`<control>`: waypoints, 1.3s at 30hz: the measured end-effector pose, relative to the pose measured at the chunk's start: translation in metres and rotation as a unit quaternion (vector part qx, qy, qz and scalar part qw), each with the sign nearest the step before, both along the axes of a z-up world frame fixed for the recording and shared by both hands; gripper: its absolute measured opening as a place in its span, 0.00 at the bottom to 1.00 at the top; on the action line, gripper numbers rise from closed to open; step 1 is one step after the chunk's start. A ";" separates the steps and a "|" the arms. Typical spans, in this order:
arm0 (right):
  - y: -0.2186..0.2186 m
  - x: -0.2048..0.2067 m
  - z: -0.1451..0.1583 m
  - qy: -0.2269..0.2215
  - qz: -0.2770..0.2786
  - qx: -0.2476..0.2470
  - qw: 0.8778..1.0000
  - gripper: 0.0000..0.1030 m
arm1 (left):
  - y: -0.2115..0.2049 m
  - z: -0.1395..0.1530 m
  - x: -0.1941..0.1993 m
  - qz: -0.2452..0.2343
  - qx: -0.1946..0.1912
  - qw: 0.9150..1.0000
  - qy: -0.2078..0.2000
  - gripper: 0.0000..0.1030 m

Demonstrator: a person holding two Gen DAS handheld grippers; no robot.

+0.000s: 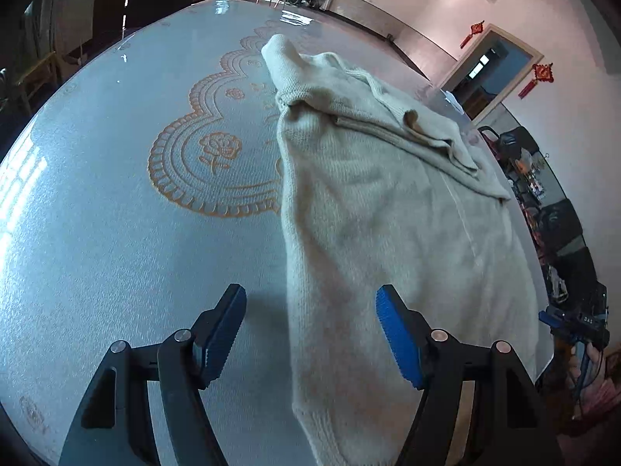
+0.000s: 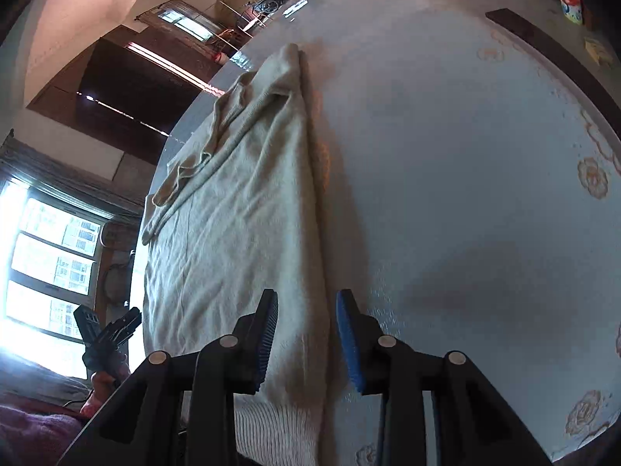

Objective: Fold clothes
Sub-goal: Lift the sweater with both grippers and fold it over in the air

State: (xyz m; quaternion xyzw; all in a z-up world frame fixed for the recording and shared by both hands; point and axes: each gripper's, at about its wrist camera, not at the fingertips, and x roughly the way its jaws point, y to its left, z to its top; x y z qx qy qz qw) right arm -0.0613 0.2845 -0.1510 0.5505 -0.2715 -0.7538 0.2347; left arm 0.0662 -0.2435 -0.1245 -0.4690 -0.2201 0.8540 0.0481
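Cream knitted sweater (image 1: 388,225) lies lengthwise on the round table with a grey cloth patterned in orange flowers (image 1: 116,233), one sleeve folded back over the body. The left gripper (image 1: 310,334) hovers above the sweater's near left edge with its jaws wide — nothing is pressed between the blue pads. The right gripper (image 2: 306,341) is over the sweater's right edge near the ribbed hem (image 2: 271,427); its jaws stand narrower, apart, and the cloth is seen in the gap, not pinched.
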 end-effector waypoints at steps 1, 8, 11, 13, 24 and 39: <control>0.002 0.003 -0.007 -0.010 0.008 -0.014 1.000 0.32 | 0.000 -0.001 0.008 -0.004 0.010 1.000 0.003 0.69; 0.001 0.005 -0.033 -0.051 0.065 -0.120 0.989 0.29 | 0.014 -0.007 0.027 -0.041 0.122 0.992 0.010 0.78; -0.015 -0.002 -0.033 -0.054 0.109 -0.116 0.986 0.30 | 0.019 -0.008 0.030 -0.046 0.144 0.989 0.006 0.78; -0.027 -0.005 -0.035 -0.068 0.125 -0.119 0.983 0.30 | 0.021 -0.009 0.032 -0.039 0.157 0.987 0.003 0.78; -0.072 0.003 -0.039 -0.084 0.167 -0.118 0.975 0.30 | 0.032 -0.018 0.033 -0.013 0.242 0.970 -0.009 0.78; -0.065 0.042 -0.060 -0.115 0.078 -0.202 0.970 0.07 | 0.045 -0.043 0.061 0.003 0.250 0.968 -0.025 0.06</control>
